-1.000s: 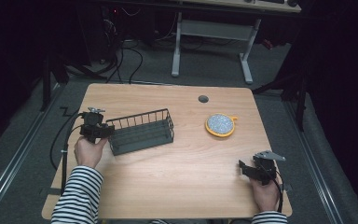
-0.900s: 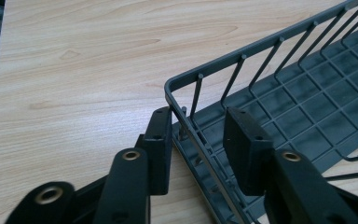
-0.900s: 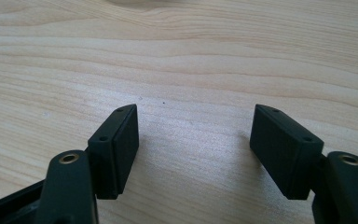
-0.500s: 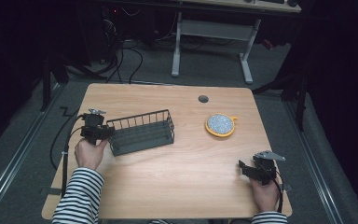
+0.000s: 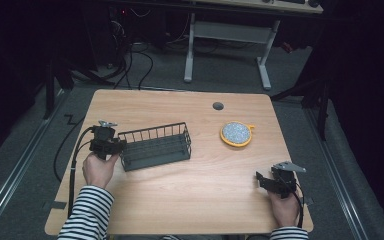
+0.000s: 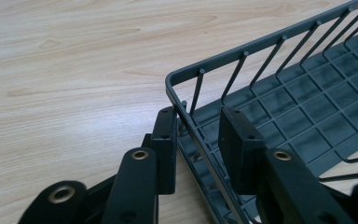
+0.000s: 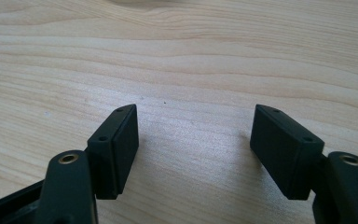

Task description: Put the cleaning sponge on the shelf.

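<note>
A dark wire basket (image 5: 155, 147) stands on the wooden table (image 5: 190, 200), left of the middle. My left gripper (image 5: 116, 145) is at the basket's left end. In the left gripper view its jaws (image 6: 198, 140) straddle the end wall of the basket (image 6: 307, 93), one pad outside and one inside, shut on that wall. The basket holds nothing. My right gripper (image 5: 262, 180) rests near the table's right front corner. Seen in the right gripper view, this gripper (image 7: 196, 121) is open over bare wood with nothing between its pads.
A round yellow-rimmed disc with a speckled grey face (image 5: 236, 133) lies right of the basket. A small dark grommet (image 5: 218, 106) sits near the far edge. Beyond the table there are a white desk frame and cables on the floor.
</note>
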Available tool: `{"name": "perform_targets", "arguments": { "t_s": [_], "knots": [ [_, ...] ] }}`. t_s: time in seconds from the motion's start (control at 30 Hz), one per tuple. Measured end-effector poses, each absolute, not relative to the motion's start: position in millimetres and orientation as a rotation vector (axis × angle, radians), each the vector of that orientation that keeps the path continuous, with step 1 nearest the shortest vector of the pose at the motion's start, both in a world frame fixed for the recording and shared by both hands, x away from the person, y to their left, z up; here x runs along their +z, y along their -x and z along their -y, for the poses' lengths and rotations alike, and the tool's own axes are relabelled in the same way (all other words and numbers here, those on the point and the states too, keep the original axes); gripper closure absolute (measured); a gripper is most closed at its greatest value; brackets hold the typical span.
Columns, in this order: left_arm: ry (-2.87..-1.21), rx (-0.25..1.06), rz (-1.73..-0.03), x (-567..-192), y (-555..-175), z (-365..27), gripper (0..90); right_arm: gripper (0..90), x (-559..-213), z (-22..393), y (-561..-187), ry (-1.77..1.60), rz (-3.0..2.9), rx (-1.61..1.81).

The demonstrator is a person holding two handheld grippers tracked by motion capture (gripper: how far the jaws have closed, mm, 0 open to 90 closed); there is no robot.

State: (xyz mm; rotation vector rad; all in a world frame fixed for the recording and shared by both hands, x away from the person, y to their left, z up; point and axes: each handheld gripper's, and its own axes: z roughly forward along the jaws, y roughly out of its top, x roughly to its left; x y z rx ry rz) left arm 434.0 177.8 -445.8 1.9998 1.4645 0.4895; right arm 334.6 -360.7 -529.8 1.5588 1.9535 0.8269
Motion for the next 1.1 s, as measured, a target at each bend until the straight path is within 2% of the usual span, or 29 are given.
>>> {"name": "perform_targets", "arguments": {
  "t_s": [1.1],
  "knots": [
    [-1.999, 0.447, -1.33, -451, -388, -138, 66.9, 32.4, -530, 360, -334, -1.558, -1.956, 0.827]
  ]
}}
